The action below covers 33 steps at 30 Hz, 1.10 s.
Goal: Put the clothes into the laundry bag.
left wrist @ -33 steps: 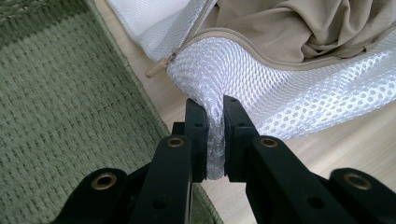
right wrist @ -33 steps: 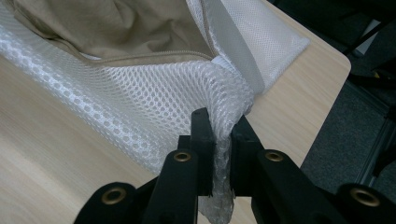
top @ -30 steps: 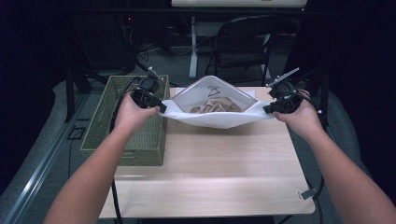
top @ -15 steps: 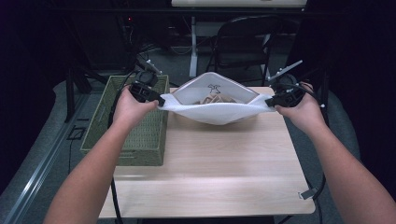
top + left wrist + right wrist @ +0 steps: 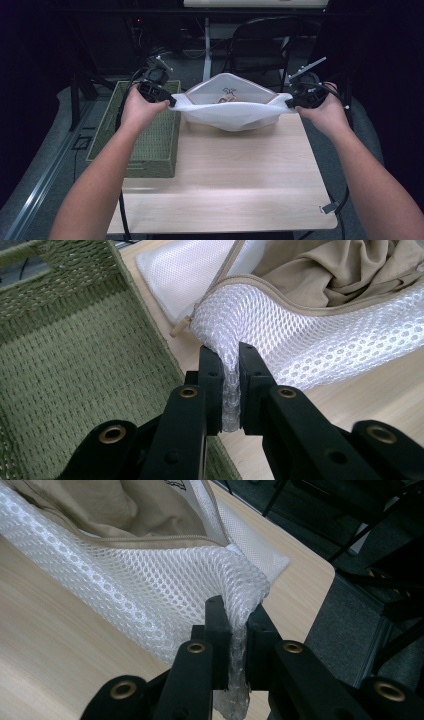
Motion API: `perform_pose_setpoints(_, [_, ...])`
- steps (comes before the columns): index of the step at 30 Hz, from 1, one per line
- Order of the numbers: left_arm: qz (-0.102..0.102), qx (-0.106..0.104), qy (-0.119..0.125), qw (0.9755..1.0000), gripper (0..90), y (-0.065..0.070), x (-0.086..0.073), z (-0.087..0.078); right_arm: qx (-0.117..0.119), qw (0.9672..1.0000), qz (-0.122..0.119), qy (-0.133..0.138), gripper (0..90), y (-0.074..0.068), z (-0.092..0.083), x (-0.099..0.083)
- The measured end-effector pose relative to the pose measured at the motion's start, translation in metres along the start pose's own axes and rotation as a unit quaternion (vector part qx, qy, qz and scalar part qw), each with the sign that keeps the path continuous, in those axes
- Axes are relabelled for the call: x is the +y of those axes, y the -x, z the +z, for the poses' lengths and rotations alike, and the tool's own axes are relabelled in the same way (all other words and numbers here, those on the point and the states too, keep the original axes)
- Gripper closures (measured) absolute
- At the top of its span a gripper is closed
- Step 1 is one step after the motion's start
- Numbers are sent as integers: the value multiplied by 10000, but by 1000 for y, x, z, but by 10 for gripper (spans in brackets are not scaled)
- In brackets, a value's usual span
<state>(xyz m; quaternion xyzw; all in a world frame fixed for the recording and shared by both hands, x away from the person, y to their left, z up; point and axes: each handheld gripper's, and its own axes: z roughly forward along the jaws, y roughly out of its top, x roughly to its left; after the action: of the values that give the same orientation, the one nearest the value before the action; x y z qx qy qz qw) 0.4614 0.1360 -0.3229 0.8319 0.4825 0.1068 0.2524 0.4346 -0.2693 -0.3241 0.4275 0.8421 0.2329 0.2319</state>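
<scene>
Between the two grippers, a white mesh bag hangs stretched above the far half of the wooden table, its sagging underside close to the tabletop; whether it touches cannot be told. The left gripper has its jaws closed hard on a bunched fold of mesh at the bag's left corner, just below the tan zipper pull. The right gripper is likewise clamped on a gathered fold at the opposite corner, with a tail of mesh protruding below the jaws. The bag is soft, light and fully limp: it carries no shape of its own and drapes between the two grip points, so it should be treated as a sling, not a rigid container. The open weave crushes readily and gives the jaws good purchase; slippage appears unlikely, though snagging or tearing under a sharp pull is possible. The best holds are the corners or the zipper-edged rim, as now. Inside the unzipped mouth lies a crumpled beige garment, beyond both sets of jaws. Beside the left gripper sits a green woven basket; its visible interior holds nothing.
</scene>
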Motion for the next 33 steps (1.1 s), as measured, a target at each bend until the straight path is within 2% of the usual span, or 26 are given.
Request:
perform_pose_setpoints(13, [55, 71, 37, 10000, 833, 1, 2, -8, -60, 9999, -70, 85, 832, -1, -9, 5])
perform_pose_setpoints(33, [34, 91, 186, 9998, 833, 2, 6, -23, -74, 9997, -24, 224, 832, 3, -22, 9])
